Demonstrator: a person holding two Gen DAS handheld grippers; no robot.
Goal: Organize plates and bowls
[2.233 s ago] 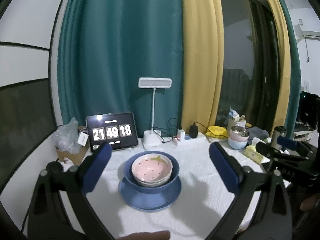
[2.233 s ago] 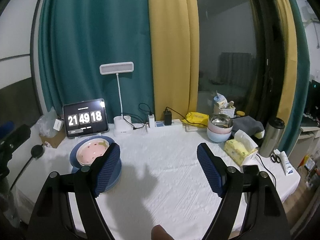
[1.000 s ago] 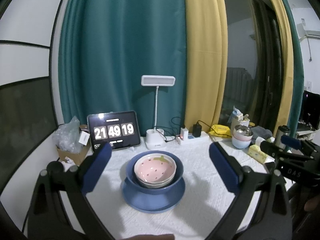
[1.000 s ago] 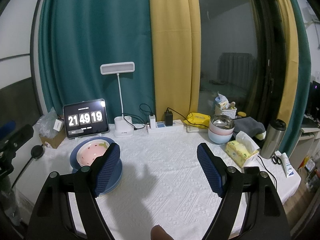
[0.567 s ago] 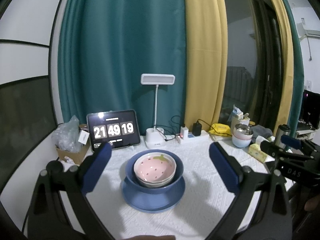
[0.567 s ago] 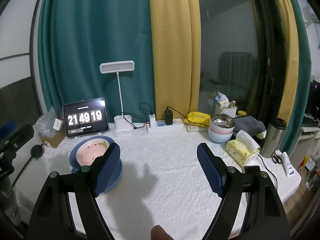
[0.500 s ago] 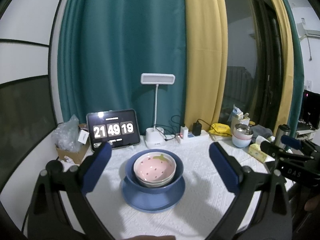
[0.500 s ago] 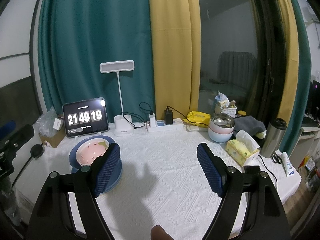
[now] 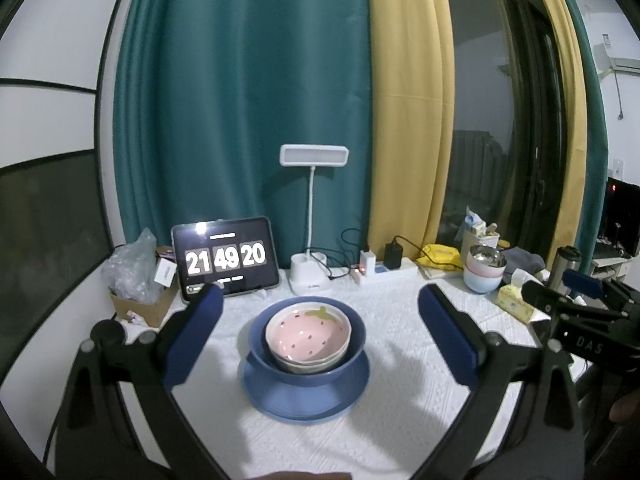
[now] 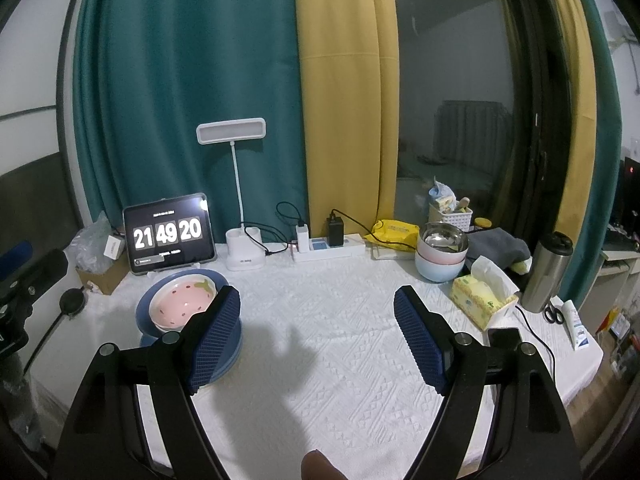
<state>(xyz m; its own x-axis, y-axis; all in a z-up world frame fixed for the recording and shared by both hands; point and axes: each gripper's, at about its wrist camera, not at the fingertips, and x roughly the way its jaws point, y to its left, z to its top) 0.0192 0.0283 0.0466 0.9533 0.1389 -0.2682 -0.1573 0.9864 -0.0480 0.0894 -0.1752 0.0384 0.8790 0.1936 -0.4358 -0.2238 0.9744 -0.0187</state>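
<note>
Nothing's shifted but the clock (image 9: 226,258) digits: both grippers, left (image 9: 318,330) & right (image 10: 318,338), stay spread, empty, w/ pink bowl (image 9: 308,334) already nested in front of clock, so stacking looks done.

Each gripper, the left gripper (image 9: 318,334) and the right gripper (image 10: 318,340), is built of matte black angular arms joined by round silver screws. Ribbed dark blue pads (image 10: 214,340) are fitted inside the fingers. White lettering, possibly "DAS", is seen.

Right tongs' finger (image 10: 216,336) hides much of blue plate (image 10: 230,354).
</note>
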